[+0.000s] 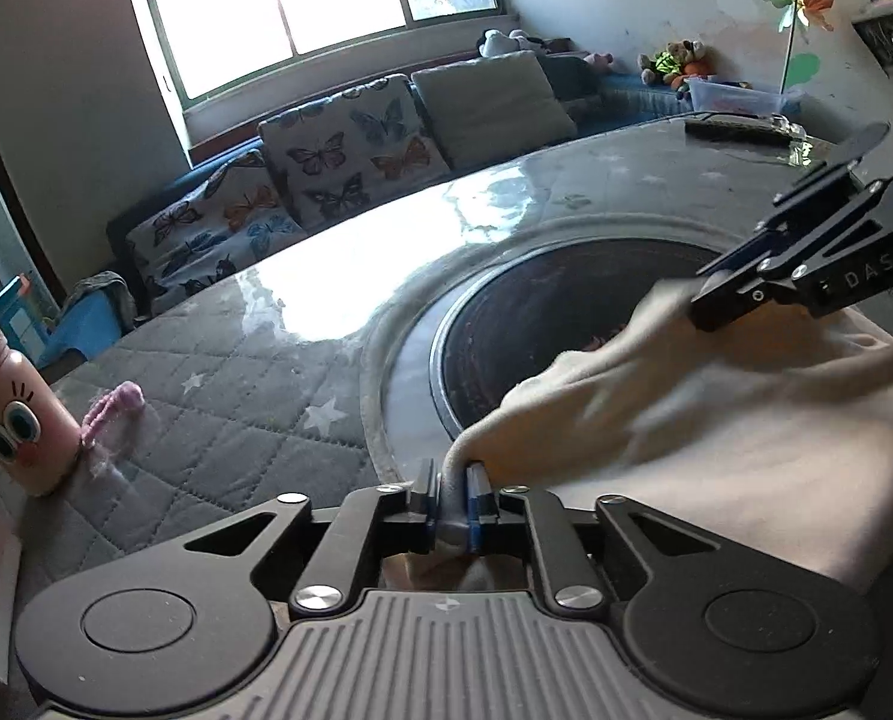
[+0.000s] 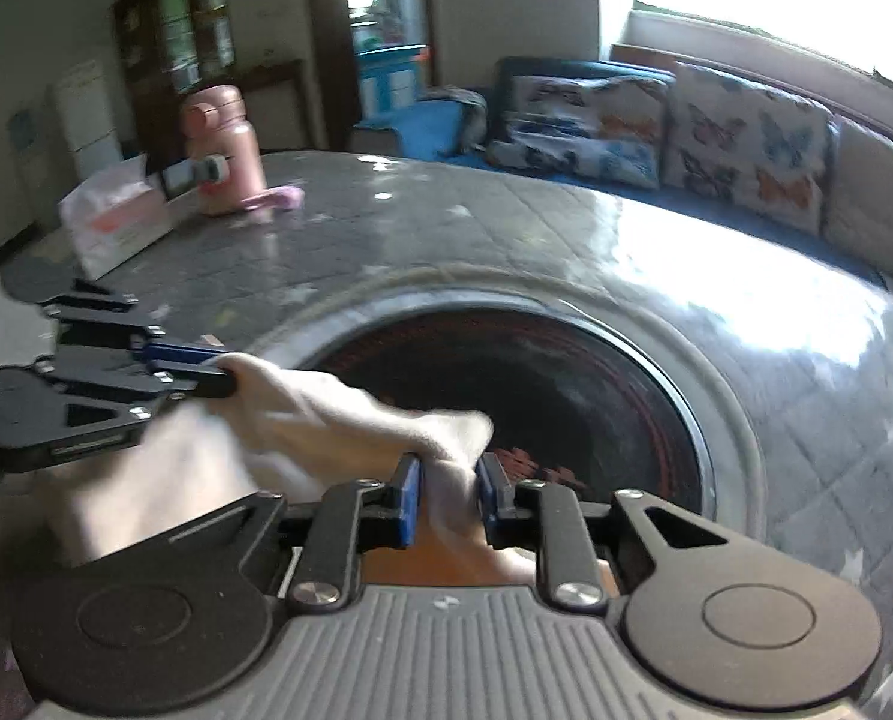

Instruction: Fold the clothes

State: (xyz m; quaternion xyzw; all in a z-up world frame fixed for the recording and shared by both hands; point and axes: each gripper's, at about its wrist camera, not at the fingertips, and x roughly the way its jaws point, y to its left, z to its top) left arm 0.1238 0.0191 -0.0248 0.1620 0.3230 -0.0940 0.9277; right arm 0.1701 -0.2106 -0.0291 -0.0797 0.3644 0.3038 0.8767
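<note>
Over the table's dark round inset [image 1: 566, 324]: one cream garment [image 1: 716, 432], held up. Left gripper [image 1: 455, 501] and right gripper [image 2: 449, 495] each pinch an edge. No finished fold shows; stage undetermined.

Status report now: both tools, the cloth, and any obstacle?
Left tool shut on cream cloth edge. Right tool shut on same cloth, stretched between both. Dark round recess in table beneath. Pink bottle far off, clear.
</note>
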